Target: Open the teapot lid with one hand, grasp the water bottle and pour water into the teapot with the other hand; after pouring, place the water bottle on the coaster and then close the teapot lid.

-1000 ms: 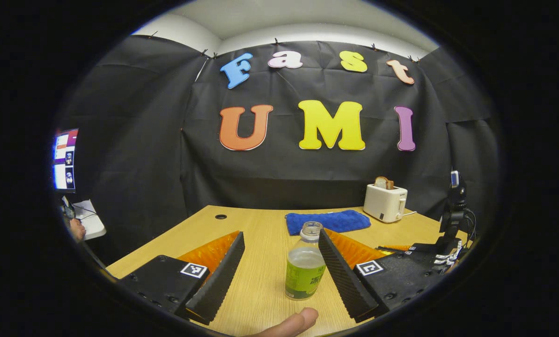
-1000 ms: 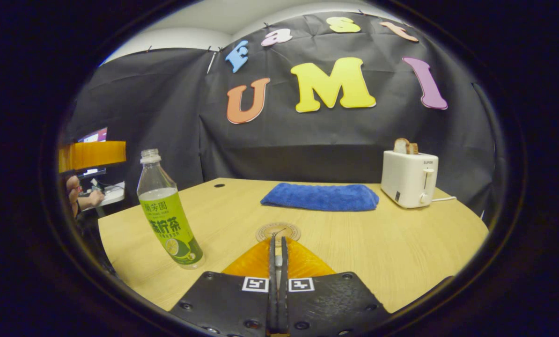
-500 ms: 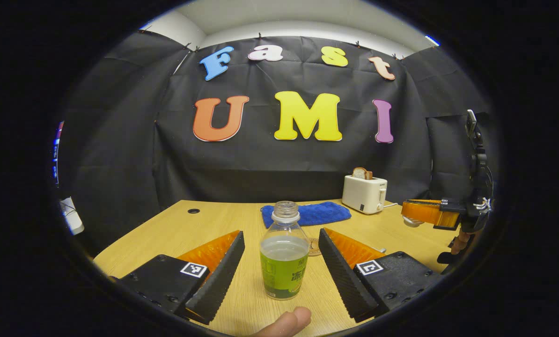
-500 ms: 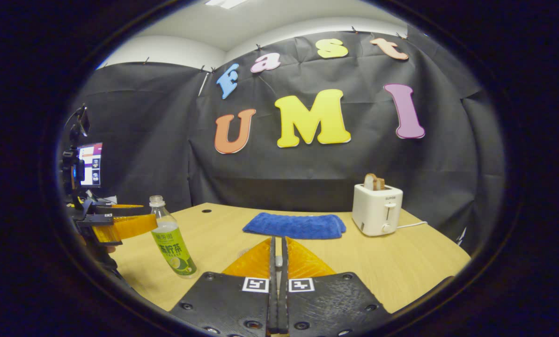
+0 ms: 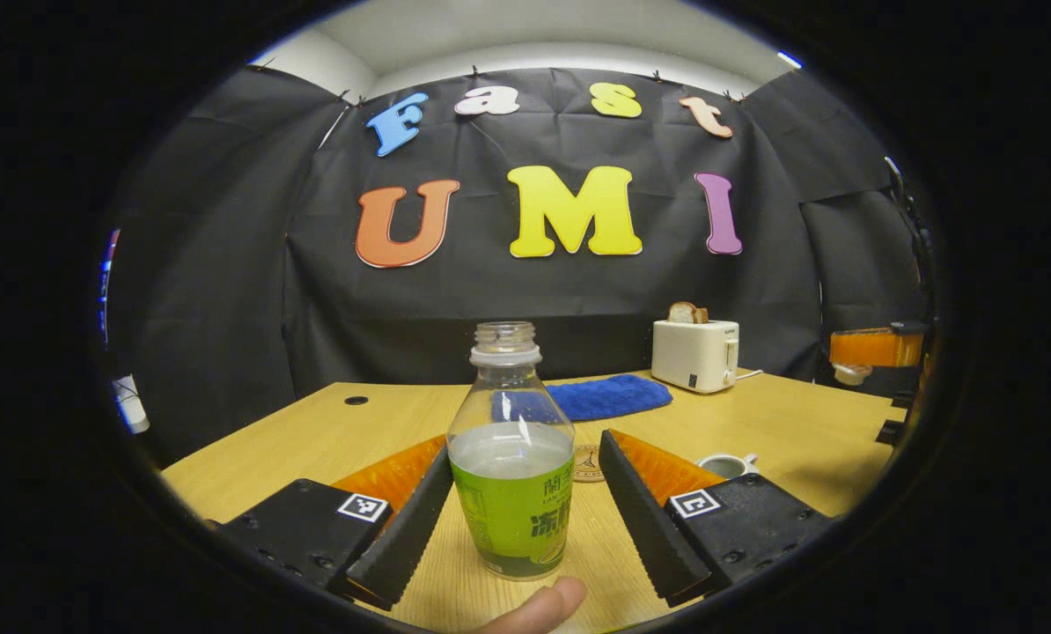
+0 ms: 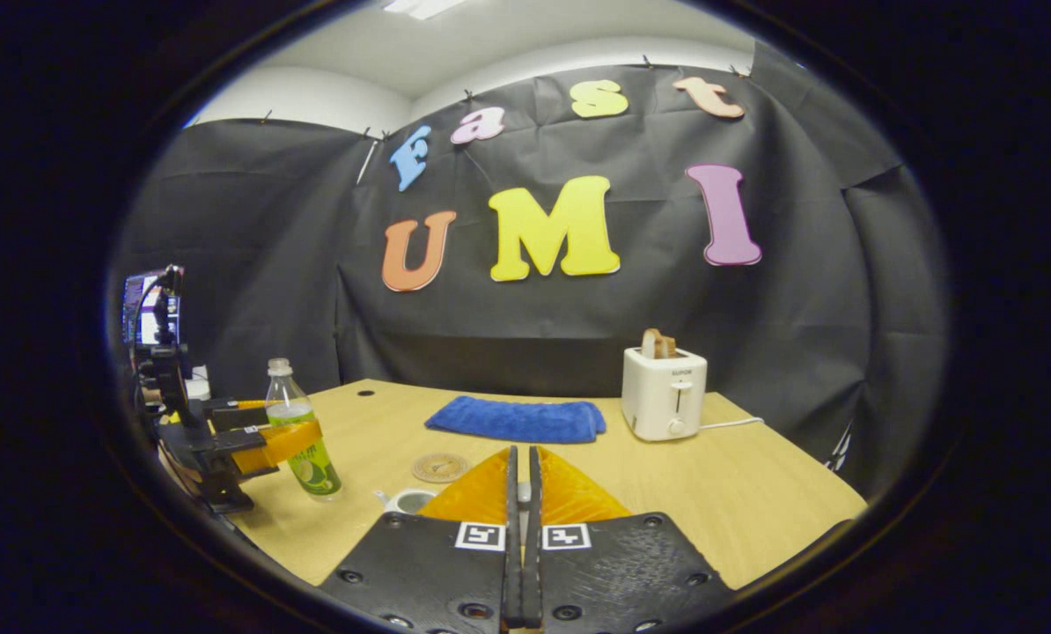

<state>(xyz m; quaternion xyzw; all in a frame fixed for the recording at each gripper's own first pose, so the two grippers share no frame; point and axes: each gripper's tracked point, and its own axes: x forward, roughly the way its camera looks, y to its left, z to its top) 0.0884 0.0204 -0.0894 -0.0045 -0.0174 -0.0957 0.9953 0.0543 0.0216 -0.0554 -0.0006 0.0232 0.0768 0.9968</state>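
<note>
A clear uncapped water bottle [image 5: 512, 458] with a green label stands on the table between the fingers of my left gripper [image 5: 525, 458], which is open around it. In the right gripper view the bottle [image 6: 301, 431] stands at the left with the left gripper [image 6: 266, 436] flanking it. My right gripper [image 6: 522, 451] is shut, and in the left gripper view it [image 5: 851, 352] hangs at the far right, raised, with the small white teapot lid [image 5: 847, 374] held under its tips. The open white teapot [image 5: 726, 465] [image 6: 407, 500] sits below. A round coaster [image 5: 588, 464] [image 6: 440, 467] lies behind the bottle.
A blue towel [image 6: 515, 419] lies at the back of the wooden table [image 6: 754, 493], and a white toaster [image 6: 664, 392] with bread stands to its right. A person's fingertip [image 5: 534, 608] shows at the near edge. A monitor [image 6: 143, 308] glows at the far left.
My left gripper has moved forward so the bottle now stands between its open fingers. My right gripper has drawn back and up, still shut, and the open teapot has come into view.
</note>
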